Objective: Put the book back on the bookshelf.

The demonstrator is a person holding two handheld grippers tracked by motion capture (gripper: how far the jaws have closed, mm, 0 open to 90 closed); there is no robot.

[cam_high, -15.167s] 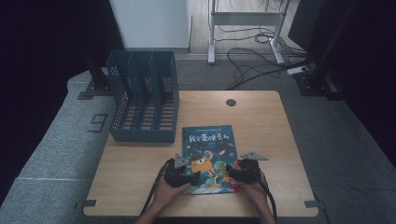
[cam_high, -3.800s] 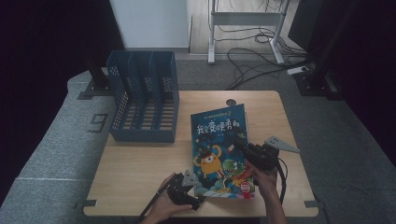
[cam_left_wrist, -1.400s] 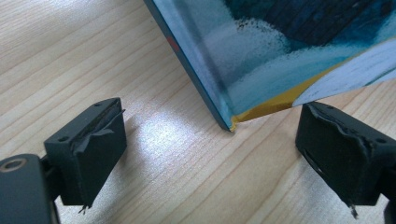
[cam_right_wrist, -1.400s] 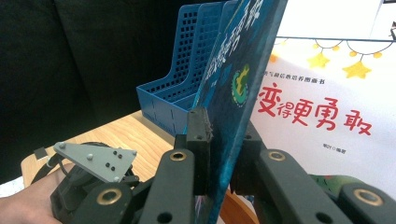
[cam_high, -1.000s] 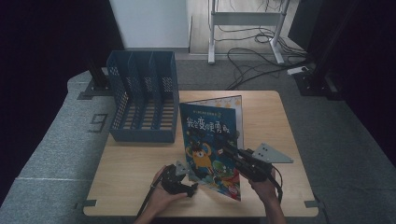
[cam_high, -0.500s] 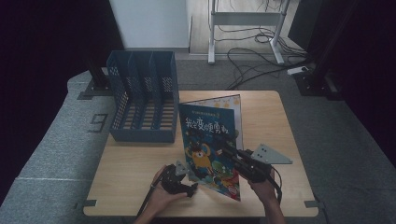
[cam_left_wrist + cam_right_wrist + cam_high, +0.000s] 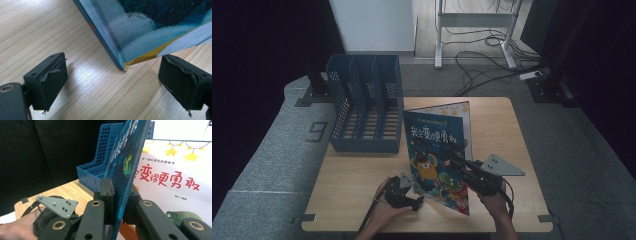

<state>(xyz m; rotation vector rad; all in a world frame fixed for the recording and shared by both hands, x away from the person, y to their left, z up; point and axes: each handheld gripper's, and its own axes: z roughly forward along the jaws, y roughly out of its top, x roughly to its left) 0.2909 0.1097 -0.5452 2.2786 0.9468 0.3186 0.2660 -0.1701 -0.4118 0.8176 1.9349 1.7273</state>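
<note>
The right gripper (image 7: 460, 165) is clamped on the book (image 7: 437, 155), with its two black jaws squeezed tight on the front cover. In the right gripper view the cover runs straight up between the jaws, and the first page with red letters and yellow stars shows just past them. The book stands up on the table (image 7: 362, 175), leaning a little and partly open, with its bottom edge down on the wood. Behind the book, far from this gripper, is the blue rack (image 7: 364, 110), and the book's left edge is just beside it. The left gripper (image 7: 412, 197) rests low on the table in the person's left hand (image 7: 384, 210), near the bottom left corner of the book. Its jaws are wide apart and hold nothing. In the left gripper view the book's corner (image 7: 124, 68) sits on the wood ahead of the jaws, between the two pads and nearer the right one. It touches neither pad. The right hand (image 7: 494, 202) holds its gripper from below, just right of the book.
</note>
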